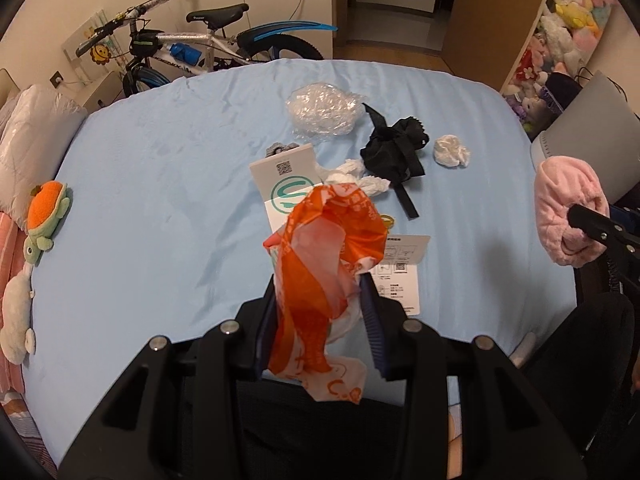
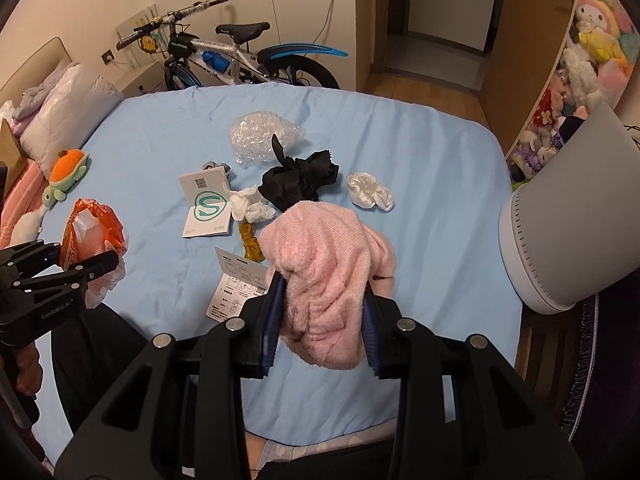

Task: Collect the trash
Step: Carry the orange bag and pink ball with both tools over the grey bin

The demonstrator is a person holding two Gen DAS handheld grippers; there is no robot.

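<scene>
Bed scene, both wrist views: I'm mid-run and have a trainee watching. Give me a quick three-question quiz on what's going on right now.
1. True or false: the left gripper is shut on the orange plastic bag.
2. Multiple choice: what does the right gripper hold? A) the black fabric bundle B) the pink knit cloth C) the bubble wrap
3. Fill in: the crumpled white tissue lies on the bed sheet right beside the booklet with a big green letter ____.

Key: 1 true; 2 B; 3 S.
</scene>
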